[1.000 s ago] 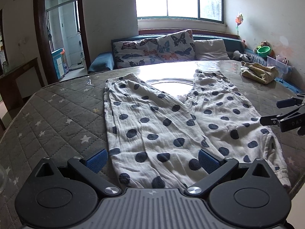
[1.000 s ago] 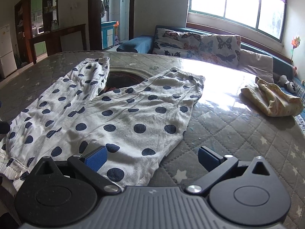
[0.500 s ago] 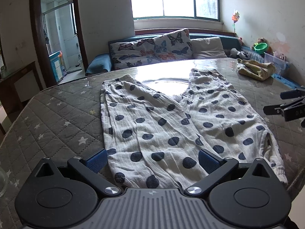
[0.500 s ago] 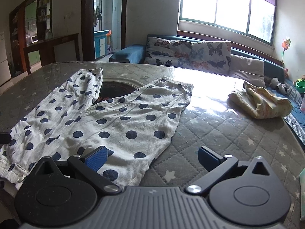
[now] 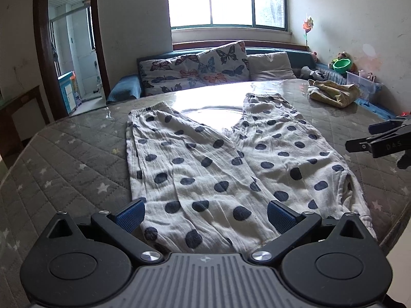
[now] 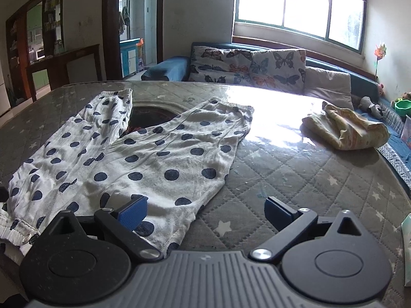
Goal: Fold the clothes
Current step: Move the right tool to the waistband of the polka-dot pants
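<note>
Room: daylight from a wide window falls on a quilted grey table cover printed with small stars; a dark doorway opens at the far left.
Far side: butterfly-print cushions and a plain beige cushion line a blue sofa behind the table.
Polka-dot trousers: white with dark blue dots, spread flat on the cover, the two legs splayed away from the cameras in a V, cuffs at the far ends, waistband at the near table edge.
Left gripper: blue-padded jaws wide apart, holding nothing, poised over the waistband end of the trousers; whether it touches the cloth cannot be told.
Right gripper: jaws likewise spread and empty, at the trousers' right side; its left pad is over the dotted cloth, its right pad over bare cover. In the left wrist view it shows at the right edge, beside the trousers.
Yellow garment: crumpled heap on the far right of the table, well apart from the trousers.
Right wall: green bowl, soft toys and a pinwheel.
</note>
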